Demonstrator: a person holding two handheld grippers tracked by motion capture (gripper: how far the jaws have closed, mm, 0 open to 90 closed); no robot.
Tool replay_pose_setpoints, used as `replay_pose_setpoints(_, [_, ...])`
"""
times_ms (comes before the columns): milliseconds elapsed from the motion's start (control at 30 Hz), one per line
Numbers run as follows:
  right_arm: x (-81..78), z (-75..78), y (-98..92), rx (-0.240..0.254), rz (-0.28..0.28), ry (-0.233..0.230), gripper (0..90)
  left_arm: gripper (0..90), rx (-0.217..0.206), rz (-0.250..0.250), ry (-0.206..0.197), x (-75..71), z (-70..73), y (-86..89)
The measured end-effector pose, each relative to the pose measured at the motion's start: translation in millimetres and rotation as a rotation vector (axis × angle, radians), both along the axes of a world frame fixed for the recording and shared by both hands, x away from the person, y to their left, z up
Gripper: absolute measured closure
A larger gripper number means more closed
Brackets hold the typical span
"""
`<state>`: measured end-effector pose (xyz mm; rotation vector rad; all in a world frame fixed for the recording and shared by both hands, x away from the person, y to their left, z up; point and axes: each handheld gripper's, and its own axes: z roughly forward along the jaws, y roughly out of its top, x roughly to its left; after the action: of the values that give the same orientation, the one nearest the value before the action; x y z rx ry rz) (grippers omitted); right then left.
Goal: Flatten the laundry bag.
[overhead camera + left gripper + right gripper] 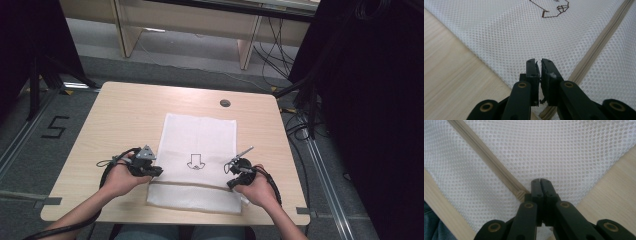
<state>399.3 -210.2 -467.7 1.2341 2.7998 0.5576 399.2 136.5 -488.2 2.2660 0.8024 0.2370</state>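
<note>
Grippers are pinching the mesh bag (199,145): left gripper (538,65) and right gripper (540,185) are clamping beside the zipper (486,161), so I am keeping it taut.

A mesh bag (199,150) lies mid-table (120,115) (a gripper at each near side edge).

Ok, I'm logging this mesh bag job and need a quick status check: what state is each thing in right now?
Mesh laundry bag: flat on the table, print facing up.
Zipper: closed along the stretch in view.
Left gripper: jaws nearly together, pinching mesh at the bag's left edge.
Right gripper: jaws shut, at the zipper's end.
Table: bare wood around the bag.
</note>
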Motion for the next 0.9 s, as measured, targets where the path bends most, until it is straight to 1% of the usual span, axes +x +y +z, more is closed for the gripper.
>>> replay_pose_setpoints(33, [0.0, 0.0, 0.0, 0.000, 0.000, 0.000, 90.0, 84.7, 0.018, -0.004, 0.008, 0.7, -1.4, -1.2])
replay_pose_setpoints(67, [1.3, -2.0, 0.1, -0.001, 0.004, -0.001, 90.0, 85.3, 0.019, 0.006, 0.014, 0.6, -4.5, -4.0])
replay_pose_setpoints(100, [2.1, -4.4, 1.4, -0.005, 0.007, 0.004, 90.0, 86.2, 0.038, -0.002, 0.014, 0.6, -4.9, -4.4])
replay_pose_setpoints(133, [1.6, -5.3, 2.3, -0.012, -0.001, 0.013, 90.0, 86.8, 0.049, -0.014, 0.011, 0.7, -6.5, -5.6])
replay_pose_setpoints(167, [1.9, -7.3, 3.7, -0.024, 0.006, 0.017, 90.0, 87.6, 0.066, -0.011, 0.023, -0.3, -6.4, -5.7])
replay_pose_setpoints(200, [2.7, -8.6, 3.8, -0.028, 0.012, 0.009, 90.0, 88.0, 0.066, -0.007, 0.016, -1.0, -7.5, -6.7])
replay_pose_setpoints(233, [2.8, -8.8, 4.7, -0.029, 0.013, 0.005, 90.0, 88.3, 0.081, -0.018, 0.023, -1.0, -7.0, -5.9])
replay_pose_setpoints(267, [2.7, -8.7, 5.4, -0.027, 0.010, 0.007, 90.0, 88.6, 0.073, -0.007, 0.025, -1.5, -7.7, -6.2])
replay_pose_setpoints(300, [3.5, -9.0, 5.2, -0.031, 0.020, 0.000, 90.0, 88.9, 0.081, -0.008, 0.022, -1.1, -7.8, -5.9])
replay_pose_setpoints(333, [2.7, -9.2, 5.7, -0.025, 0.008, 0.005, 90.0, 89.0, 0.089, -0.002, 0.033, -0.9, -8.3, -5.6])
replay_pose_setpoints(367, [2.7, -9.2, 5.7, -0.025, 0.008, 0.005, 90.0, 89.0, 0.086, -0.005, 0.037, -0.9, -8.9, -5.4])
replay_pose_setpoints(400, [2.9, -9.2, 5.8, -0.026, 0.010, 0.006, 90.0, 89.0, 0.102, -0.013, 0.034, -0.1, -9.1, -4.3])
replay_pose_setpoints(433, [2.9, -9.3, 5.9, -0.024, 0.009, 0.007, 90.0, 89.0, 0.095, -0.007, 0.035, -0.3, -10.4, -4.5])
replay_pose_setpoints(467, [3.0, -9.5, 5.9, -0.022, 0.008, 0.005, 90.0, 89.0, 0.098, -0.008, 0.041, -0.4, -11.1, -4.5])
replay_pose_setpoints(500, [4.5, -10.4, 5.4, -0.020, 0.021, -0.011, 90.0, 89.1, 0.122, -0.023, 0.048, 0.1, -9.8, -3.5])
replay_pose_setpoints(533, [4.7, -11.0, 5.8, -0.025, 0.011, -0.006, 90.0, 89.2, 0.118, -0.023, 0.045, 0.0, -10.2, -3.9])
replay_pose_setpoints(567, [5.5, -11.5, 5.8, -0.019, 0.014, -0.013, 90.0, 89.2, 0.106, -0.010, 0.050, -0.6, -11.1, -5.1])
replay_pose_setpoints(667, [6.3, -11.6, 7.3, -0.016, 0.017, -0.012, 90.0, 89.4, 0.118, 0.005, 0.047, -2.4, -10.8, -4.9])
replay_pose_setpoints(700, [6.6, -12.1, 7.6, -0.015, 0.025, -0.017, 90.0, 89.4, 0.122, -0.008, 0.042, -3.0, -10.0, -4.3])
replay_pose_setpoints(733, [6.5, -12.1, 7.9, -0.013, 0.026, -0.020, 90.0, 89.5, 0.134, -0.011, 0.055, -3.5, -9.1, -3.4])
replay_pose_setpoints(767, [5.4, -12.0, 9.1, -0.012, 0.018, -0.017, 90.0, 89.5, 0.142, -0.018, 0.057, -4.1, -8.4, -2.6])
replay_pose_setpoints(800, [5.5, -12.5, 9.5, -0.010, 0.026, -0.024, 90.0, 89.5, 0.145, -0.014, 0.053, -5.5, -8.4, -2.1])
replay_pose_setpoints(867, [3.3, -12.0, 11.5, -0.007, 0.017, -0.010, 90.0, 89.5, 0.149, -0.011, 0.057, -7.8, -8.0, -0.1])
replay_pose_setpoints(900, [3.1, -12.2, 11.9, -0.004, 0.032, -0.019, 90.0, 89.5, 0.148, -0.012, 0.060, -8.6, -8.2, 1.2])
